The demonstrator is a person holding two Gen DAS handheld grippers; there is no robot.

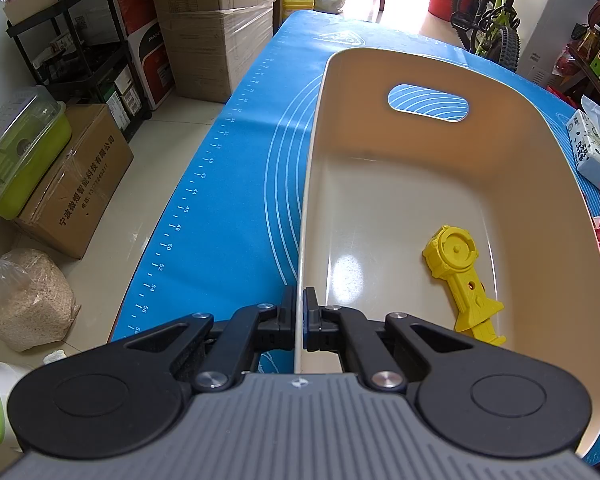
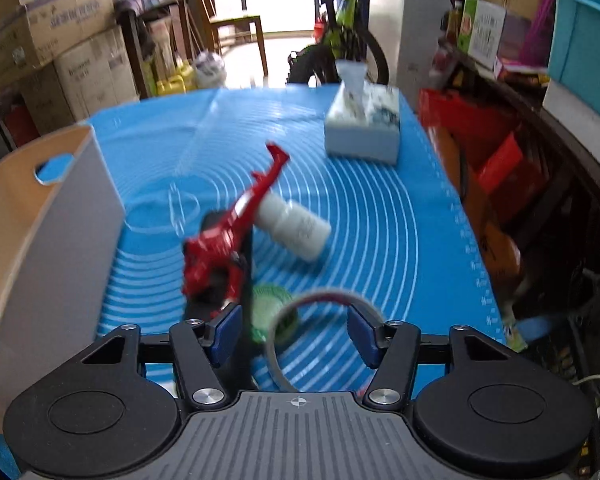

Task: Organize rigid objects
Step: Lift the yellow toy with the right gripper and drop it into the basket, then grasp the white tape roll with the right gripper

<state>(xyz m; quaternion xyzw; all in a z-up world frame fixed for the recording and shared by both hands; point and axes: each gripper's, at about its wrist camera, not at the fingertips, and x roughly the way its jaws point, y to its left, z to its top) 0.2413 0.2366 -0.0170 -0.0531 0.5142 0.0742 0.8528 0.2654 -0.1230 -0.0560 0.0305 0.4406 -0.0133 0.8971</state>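
My left gripper (image 1: 299,312) is shut on the near left rim of a cream bin (image 1: 532,184) that stands on the blue mat (image 1: 228,200). A yellow plastic toy (image 1: 458,276) lies on the bin's floor at the right. In the right wrist view my right gripper (image 2: 296,330) is open low over the mat. A grey ring (image 2: 324,294) lies between its fingers, and neither pad presses on it. Just ahead are a green round thing (image 2: 274,304), a red toy aircraft (image 2: 228,240) on a black stand, and a white bottle (image 2: 296,228) lying on its side.
The bin's outer wall (image 2: 52,264) rises close on the left of my right gripper. A tissue box (image 2: 364,128) sits at the mat's far right. Cardboard boxes (image 1: 216,32), a black shelf, a bicycle (image 1: 496,16) and cluttered shelves ring the table.
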